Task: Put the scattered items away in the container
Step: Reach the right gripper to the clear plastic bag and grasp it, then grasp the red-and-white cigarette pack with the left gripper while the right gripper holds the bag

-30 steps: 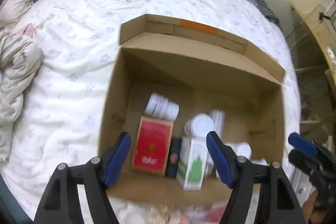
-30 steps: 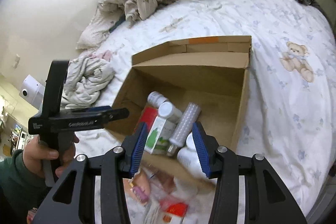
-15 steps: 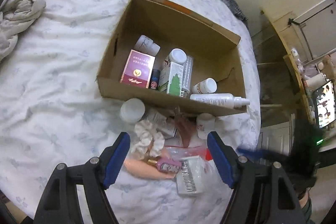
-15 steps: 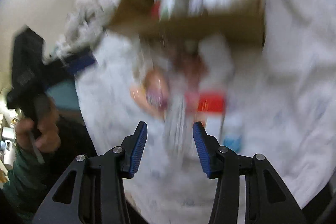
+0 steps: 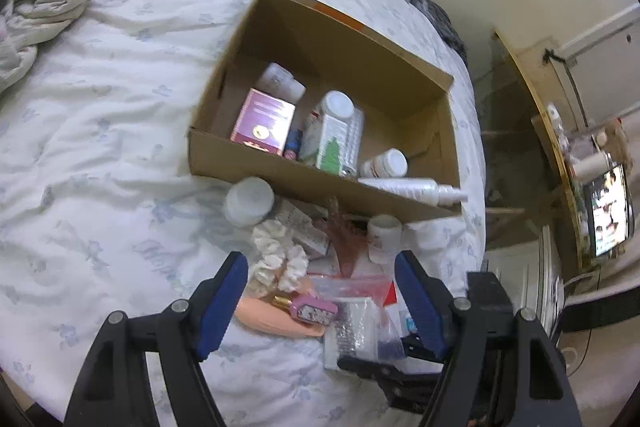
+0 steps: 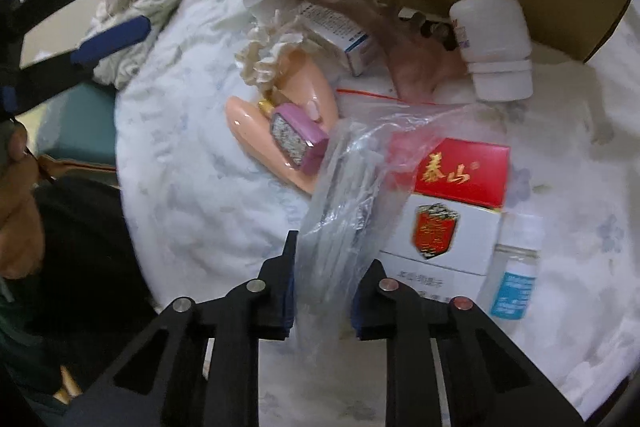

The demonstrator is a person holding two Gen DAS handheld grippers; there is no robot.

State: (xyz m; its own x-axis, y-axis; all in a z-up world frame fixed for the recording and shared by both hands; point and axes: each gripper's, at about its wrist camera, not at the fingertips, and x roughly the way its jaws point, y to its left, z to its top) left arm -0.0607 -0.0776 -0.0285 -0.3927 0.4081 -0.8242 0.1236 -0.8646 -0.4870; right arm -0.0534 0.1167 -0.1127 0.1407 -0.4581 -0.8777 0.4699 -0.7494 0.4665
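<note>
While the left gripper (image 5: 320, 301) hangs wide above the bed (image 5: 100, 147), the right gripper (image 6: 325, 263) is closing around a clear plastic bag (image 6: 352, 195) near the cardboard box (image 5: 352, 67).

Cardboard box (image 5: 248, 163): matt brown paperboard, raw cut edges. Just before its near wall, on soft, wrinkled cotton-like bed sheet (image 5: 80, 147) with a faint printed pattern: frosted plastic jar (image 5: 249, 201); ruffled cloth scrunchie (image 5: 276, 259); glossy, smooth peach plastic piece (image 6: 260, 131); clear, crinkled plastic bag (image 6: 352, 195) with shiny film and a foil-like strip inside; glossy red-and-white printed carton (image 6: 452, 215); matt white plastic bottle (image 6: 496, 43). Inside the box: satin printed paper cartons and smooth white plastic bottles.
</note>
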